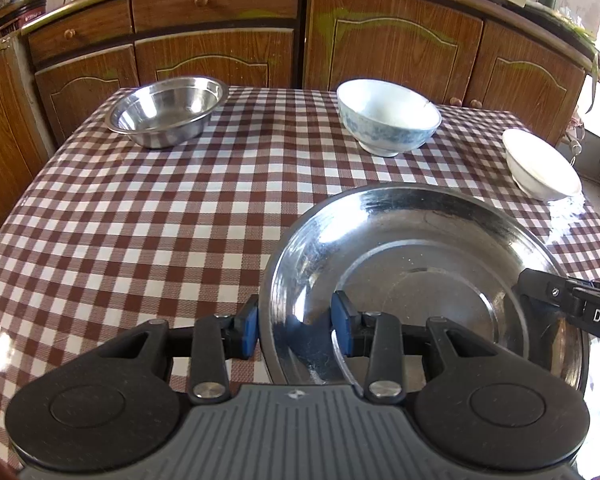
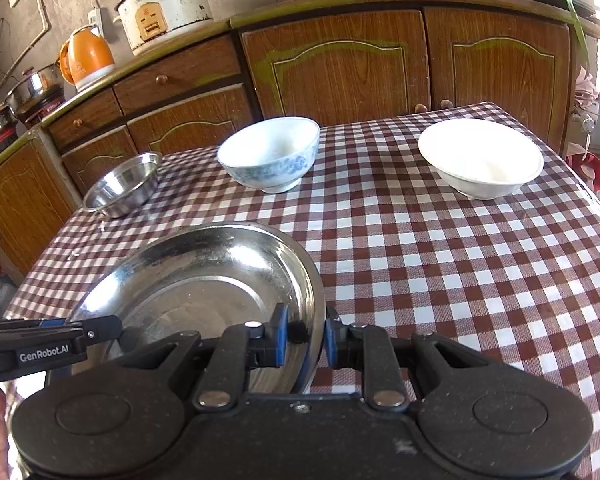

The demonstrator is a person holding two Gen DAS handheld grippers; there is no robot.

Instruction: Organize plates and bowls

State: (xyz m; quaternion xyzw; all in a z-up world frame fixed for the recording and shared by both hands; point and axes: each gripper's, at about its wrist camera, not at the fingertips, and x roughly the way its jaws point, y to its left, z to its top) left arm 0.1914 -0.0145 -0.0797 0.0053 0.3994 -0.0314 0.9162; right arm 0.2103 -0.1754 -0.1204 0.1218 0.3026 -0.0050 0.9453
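Left wrist: left hand-held gripper clamped on plate near rim. Right hand-held gripper clamped opposite. Bowls ahead, well apart.

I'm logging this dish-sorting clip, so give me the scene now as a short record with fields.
held item: steel plate
left gripper: clamped on the plate's left rim
right gripper: clamped on the plate's right rim
small steel bowl: far left of table, upright
blue-patterned bowl: far middle, upright
white bowl: far right, upright
stacking: none, all bowls apart
surface: checked tablecloth
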